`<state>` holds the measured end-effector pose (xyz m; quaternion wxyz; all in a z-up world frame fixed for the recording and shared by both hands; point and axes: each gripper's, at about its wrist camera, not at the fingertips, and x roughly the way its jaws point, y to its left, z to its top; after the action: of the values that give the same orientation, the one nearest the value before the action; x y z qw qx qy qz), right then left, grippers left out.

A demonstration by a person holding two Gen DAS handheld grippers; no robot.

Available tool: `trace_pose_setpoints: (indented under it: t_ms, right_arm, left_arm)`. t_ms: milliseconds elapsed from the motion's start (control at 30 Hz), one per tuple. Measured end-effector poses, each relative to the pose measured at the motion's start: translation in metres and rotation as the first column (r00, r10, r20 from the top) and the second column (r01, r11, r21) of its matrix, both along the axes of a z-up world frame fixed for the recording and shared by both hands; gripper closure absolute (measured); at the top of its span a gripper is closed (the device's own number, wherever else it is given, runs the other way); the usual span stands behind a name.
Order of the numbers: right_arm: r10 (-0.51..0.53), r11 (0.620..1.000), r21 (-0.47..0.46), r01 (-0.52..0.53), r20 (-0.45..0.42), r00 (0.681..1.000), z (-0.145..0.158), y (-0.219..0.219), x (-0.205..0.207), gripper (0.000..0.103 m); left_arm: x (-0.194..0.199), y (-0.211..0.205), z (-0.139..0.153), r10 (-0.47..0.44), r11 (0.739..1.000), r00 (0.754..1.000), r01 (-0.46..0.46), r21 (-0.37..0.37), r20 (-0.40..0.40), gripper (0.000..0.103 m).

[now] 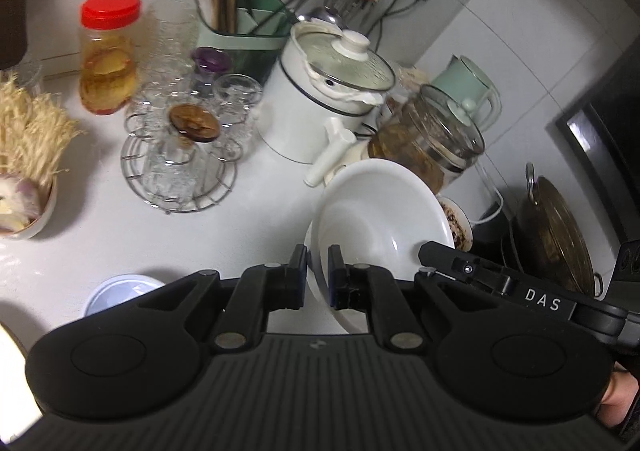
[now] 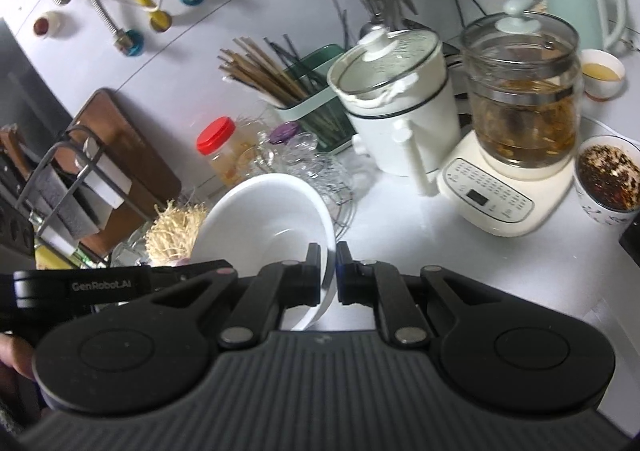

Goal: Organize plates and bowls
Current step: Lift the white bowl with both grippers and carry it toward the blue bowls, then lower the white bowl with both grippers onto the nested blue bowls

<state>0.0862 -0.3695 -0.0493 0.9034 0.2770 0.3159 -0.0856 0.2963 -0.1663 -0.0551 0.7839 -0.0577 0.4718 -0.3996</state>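
A large white bowl (image 1: 376,219) is held tilted above the white counter by both grippers. My left gripper (image 1: 317,275) is shut on its near-left rim. My right gripper (image 2: 329,271) is shut on the opposite rim of the same bowl (image 2: 260,219); its black fingers also show in the left wrist view (image 1: 440,253). The left gripper's arm shows in the right wrist view (image 2: 100,285). A pale blue bowl (image 1: 120,291) sits on the counter at the lower left, partly hidden by my left gripper.
Crowded counter: red-lidded jar (image 1: 108,51), glasses on a wire rack (image 1: 180,155), chopstick holder (image 1: 244,27), white pot (image 1: 320,99), glass kettle (image 2: 520,111), spice cup (image 2: 608,179), enoki bowl (image 1: 24,171), wok (image 1: 556,235), cutting boards (image 2: 120,155).
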Motion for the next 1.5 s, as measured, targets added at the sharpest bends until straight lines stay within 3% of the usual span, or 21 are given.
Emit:
trace_pose_setpoints:
  t_ms: [400,633,967,1200,1433,1500]
  right_arm:
    - [0.14,0.99,0.031,-0.14,-0.019,0.99,-0.017,0.041,0.038,0.093]
    - [0.207,0.976,0.087,-0.201,-0.065,0.976,-0.043,0.063,0.064,0.093]
    - [0.307,0.951,0.078,-0.298,-0.156,0.939,-0.078,0.101,0.1,0.092]
    - [0.315,0.949,0.052,-0.311,-0.241,0.918,-0.103,0.115,0.111,0.091]
    - [0.299,0.954,0.067,-0.291,-0.235,0.925,-0.106,0.114,0.111,0.09]
    - [0.288,0.958,0.068,-0.279,-0.234,0.929,-0.105,0.11,0.11,0.09]
  left_arm:
    - [0.009,0.07,-0.013,0.14,0.99,0.99,-0.14,-0.004,-0.018,0.092]
    - [0.015,0.103,-0.042,0.235,0.972,0.97,-0.235,0.02,-0.055,0.092]
    - [0.026,0.133,-0.089,0.314,0.946,0.945,-0.304,0.11,-0.091,0.092]
    - [0.028,0.135,-0.119,0.335,0.935,0.933,-0.311,0.171,-0.134,0.092]
    - [0.031,0.139,-0.124,0.348,0.931,0.925,-0.321,0.172,-0.153,0.091]
    - [0.031,0.141,-0.125,0.35,0.932,0.922,-0.323,0.164,-0.169,0.081]
